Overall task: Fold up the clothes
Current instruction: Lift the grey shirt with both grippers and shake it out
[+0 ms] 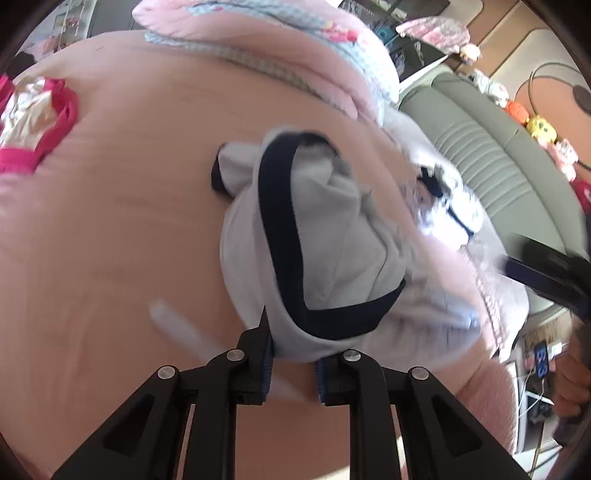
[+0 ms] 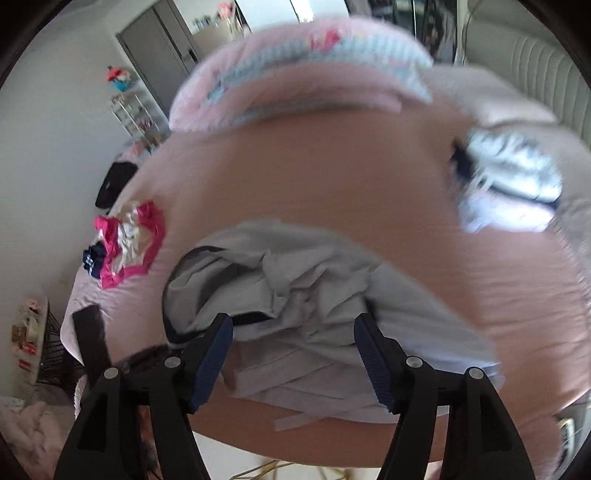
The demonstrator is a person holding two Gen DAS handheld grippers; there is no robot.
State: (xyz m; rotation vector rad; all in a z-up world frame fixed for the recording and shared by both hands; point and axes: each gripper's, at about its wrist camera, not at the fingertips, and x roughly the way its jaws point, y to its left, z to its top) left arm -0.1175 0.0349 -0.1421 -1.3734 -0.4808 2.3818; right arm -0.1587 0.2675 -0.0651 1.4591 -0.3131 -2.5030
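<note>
Two grippers were mine to watch, each with black plastic fingers lined in ribbed blue pads. Nearest in the left wrist view, my left gripper (image 1: 293, 363) had its jaws drawn close, and the lower hem of one pale grey garment (image 1: 295, 236) sat bunched between them; whether the pads truly bit the cloth I could not tell, since a small gap showed between them. That garment was soft knit, crumpled into a rounded heap on the pink bedspread (image 1: 110, 221), with one dark navy band looping across it like a neckline or armhole trim.

My right gripper (image 2: 293, 360) stood spread wide, its jaws either side of the same grey garment (image 2: 295, 280) but not pressing it; the cloth lay rumpled beneath, with flat pale strips trailing toward the bed's near edge.

Farther off lay two more clothing heaps: one white-and-blue pile with navy trim (image 1: 447, 206) to the right, blurred, and one magenta-and-white bundle (image 1: 37, 122) to the left, its edges frilly. In the right wrist view, one small navy item (image 2: 92, 260) lay against that magenta bundle (image 2: 129, 240).

Beyond those, one folded pink quilt (image 1: 258, 29) with a light blue checked border sat plump at the far side of the bed. One grey-green padded headboard (image 1: 498, 147) with ribbed stitching rose at the right, several plush toys (image 1: 541, 127) lined behind it.
</note>
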